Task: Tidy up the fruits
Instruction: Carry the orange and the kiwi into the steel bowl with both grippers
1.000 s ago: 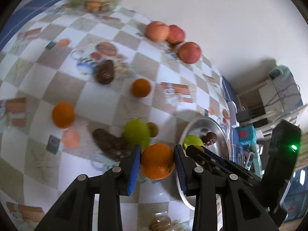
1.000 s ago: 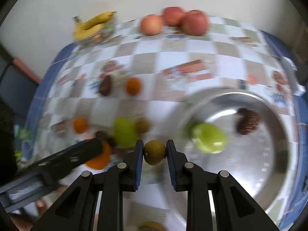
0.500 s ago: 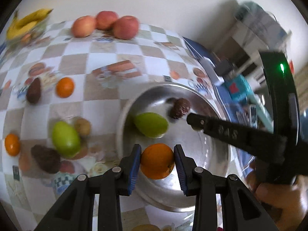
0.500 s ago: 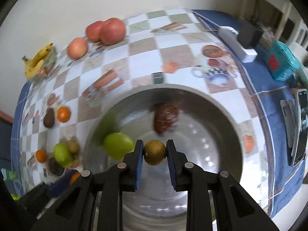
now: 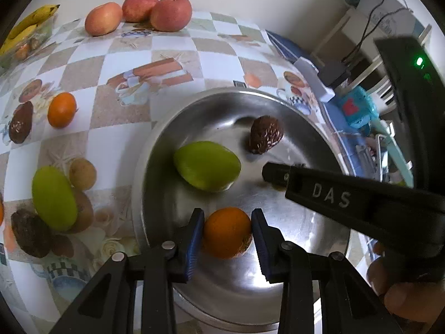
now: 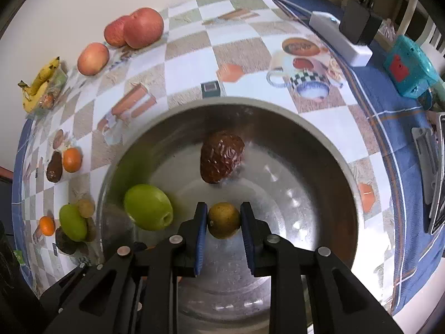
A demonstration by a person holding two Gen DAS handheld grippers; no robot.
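Left wrist: left gripper (image 5: 226, 232) clamps orange (image 5: 226, 232) over bowl (image 5: 155, 150); right gripper (image 6: 224, 221) clamps brown fruit (image 6: 224, 220).

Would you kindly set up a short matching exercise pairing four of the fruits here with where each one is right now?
Things:
1. orange
2. small brown fruit
3. green mango
4. three red apples

Places:
A. lying loose in the steel bowl
B. on the tablecloth near the wall
C. clamped in the right hand-held gripper
D. clamped in the left hand-held gripper

Pairs: 1-D, 2-C, 3-A, 4-B
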